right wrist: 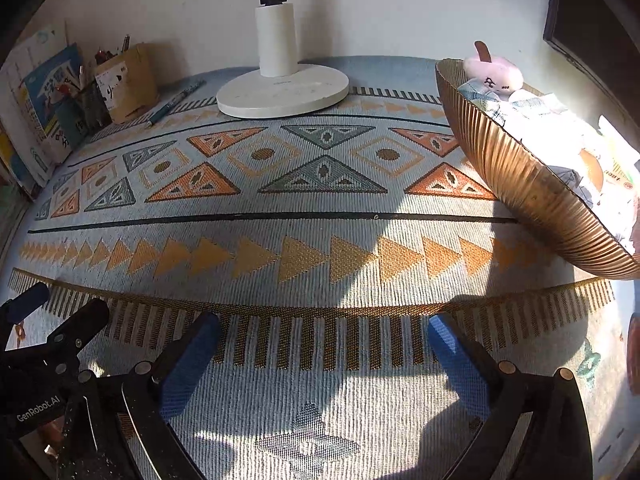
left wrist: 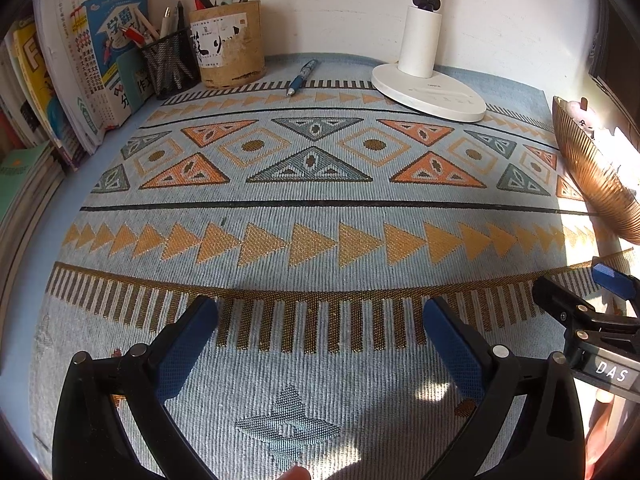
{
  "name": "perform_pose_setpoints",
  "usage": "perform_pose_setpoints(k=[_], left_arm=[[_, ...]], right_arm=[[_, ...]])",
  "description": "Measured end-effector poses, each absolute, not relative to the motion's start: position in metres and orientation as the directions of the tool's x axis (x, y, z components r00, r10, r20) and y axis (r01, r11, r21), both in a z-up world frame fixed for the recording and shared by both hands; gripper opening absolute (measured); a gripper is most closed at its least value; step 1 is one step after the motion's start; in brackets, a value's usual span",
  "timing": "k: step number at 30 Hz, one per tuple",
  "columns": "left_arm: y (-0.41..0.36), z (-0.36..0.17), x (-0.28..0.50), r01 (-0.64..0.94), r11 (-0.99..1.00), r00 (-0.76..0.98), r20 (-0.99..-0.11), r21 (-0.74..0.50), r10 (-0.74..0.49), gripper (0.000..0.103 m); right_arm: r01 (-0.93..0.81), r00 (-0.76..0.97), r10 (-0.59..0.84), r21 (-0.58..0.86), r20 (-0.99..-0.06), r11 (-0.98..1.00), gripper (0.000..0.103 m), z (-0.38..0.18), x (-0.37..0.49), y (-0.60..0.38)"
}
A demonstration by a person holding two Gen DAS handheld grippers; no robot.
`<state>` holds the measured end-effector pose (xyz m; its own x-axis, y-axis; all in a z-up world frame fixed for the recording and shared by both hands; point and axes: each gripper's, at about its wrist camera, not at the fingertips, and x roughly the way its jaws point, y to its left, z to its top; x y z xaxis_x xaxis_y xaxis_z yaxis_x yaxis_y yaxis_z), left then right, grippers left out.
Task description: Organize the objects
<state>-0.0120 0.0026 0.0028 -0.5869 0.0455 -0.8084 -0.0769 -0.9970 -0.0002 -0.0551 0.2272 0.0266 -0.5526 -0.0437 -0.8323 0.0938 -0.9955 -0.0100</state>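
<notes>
A blue pen (left wrist: 302, 77) lies loose on the patterned cloth at the back, between a bamboo pen holder (left wrist: 228, 44) and the lamp base; it also shows in the right wrist view (right wrist: 174, 102). A black mesh pen cup (left wrist: 170, 62) stands left of the holder. My left gripper (left wrist: 320, 320) is open and empty over the near part of the cloth. My right gripper (right wrist: 324, 336) is open and empty, beside the left one; it also shows at the right edge of the left wrist view (left wrist: 580, 288).
A white desk lamp (left wrist: 426, 80) stands at the back. A ribbed gold bowl (right wrist: 520, 168) with a pink plush and wrappers sits at the right. Books (left wrist: 80, 72) lean at the left. A wall closes the back.
</notes>
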Motion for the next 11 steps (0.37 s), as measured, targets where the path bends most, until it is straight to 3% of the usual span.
perform_pose_setpoints(k=[11], left_arm=[[0.002,0.003,-0.013,-0.080,-0.997,-0.586,-0.809,-0.005,0.051,0.103]], right_arm=[[0.155,-0.583,-0.087,-0.006,-0.808,-0.988,0.103,0.026,-0.041,0.235]])
